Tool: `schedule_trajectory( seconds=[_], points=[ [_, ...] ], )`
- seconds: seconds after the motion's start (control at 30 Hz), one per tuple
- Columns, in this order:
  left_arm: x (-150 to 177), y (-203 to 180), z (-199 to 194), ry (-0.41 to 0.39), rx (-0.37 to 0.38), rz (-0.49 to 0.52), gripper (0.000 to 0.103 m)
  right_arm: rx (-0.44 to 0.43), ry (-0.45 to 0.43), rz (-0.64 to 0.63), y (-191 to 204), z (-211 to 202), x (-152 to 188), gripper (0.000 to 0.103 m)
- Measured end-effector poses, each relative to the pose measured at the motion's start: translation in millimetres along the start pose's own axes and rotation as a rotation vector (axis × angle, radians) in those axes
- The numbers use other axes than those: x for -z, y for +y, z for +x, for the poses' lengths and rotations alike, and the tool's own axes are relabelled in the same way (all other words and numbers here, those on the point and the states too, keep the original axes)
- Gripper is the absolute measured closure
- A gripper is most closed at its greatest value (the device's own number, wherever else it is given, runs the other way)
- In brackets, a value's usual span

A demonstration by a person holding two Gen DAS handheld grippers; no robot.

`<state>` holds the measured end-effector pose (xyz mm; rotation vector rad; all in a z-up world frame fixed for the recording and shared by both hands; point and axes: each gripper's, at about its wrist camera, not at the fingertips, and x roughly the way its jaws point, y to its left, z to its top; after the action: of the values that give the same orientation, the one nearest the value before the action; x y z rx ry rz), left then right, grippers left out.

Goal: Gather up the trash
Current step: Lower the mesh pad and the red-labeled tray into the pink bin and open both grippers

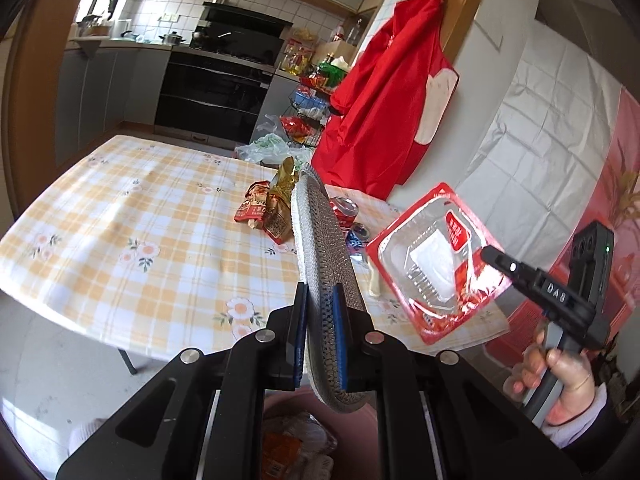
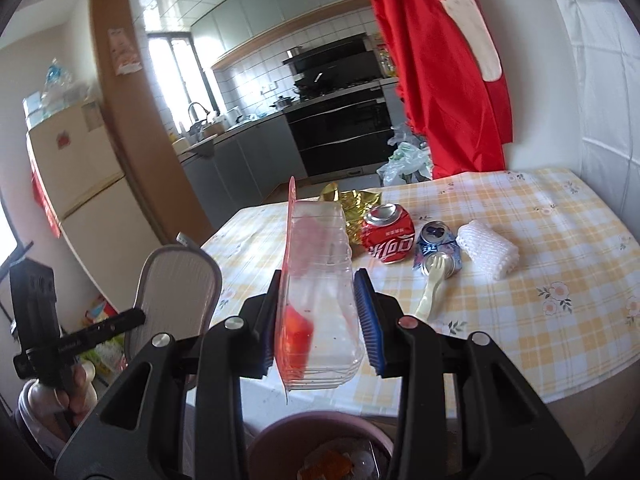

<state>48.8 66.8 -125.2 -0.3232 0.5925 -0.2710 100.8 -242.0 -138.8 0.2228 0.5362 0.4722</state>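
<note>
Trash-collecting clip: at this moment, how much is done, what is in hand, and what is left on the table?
Done: the bin below already holds some wrappers. In hand: the left gripper is shut on a shoe insole; the right gripper is shut on a clear plastic tray. Left: red can, blue can, spoon, foam net, gold wrapper.

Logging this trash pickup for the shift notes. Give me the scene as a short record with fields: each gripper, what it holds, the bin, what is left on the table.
left gripper: shut on shoe insole
right gripper: shut on clear plastic tray
trash bin: below both grippers, already holds rubbish
table: red can, blue can, plastic spoon, white foam net, gold wrapper
</note>
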Motion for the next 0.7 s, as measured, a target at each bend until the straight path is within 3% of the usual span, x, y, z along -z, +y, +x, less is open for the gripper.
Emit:
schedule_trajectory(
  seconds=[0.33, 0.7],
  points=[
    [25, -24, -44, -0.010, 0.024, 0.017, 0.091, 0.001, -0.002, -0.029, 26, -49, 24, 0.066],
    [23, -18, -55, -0.038, 0.018, -0.014, 0.091, -0.050, 0.062, -0.046, 38, -49, 39, 0.064]
  ],
)
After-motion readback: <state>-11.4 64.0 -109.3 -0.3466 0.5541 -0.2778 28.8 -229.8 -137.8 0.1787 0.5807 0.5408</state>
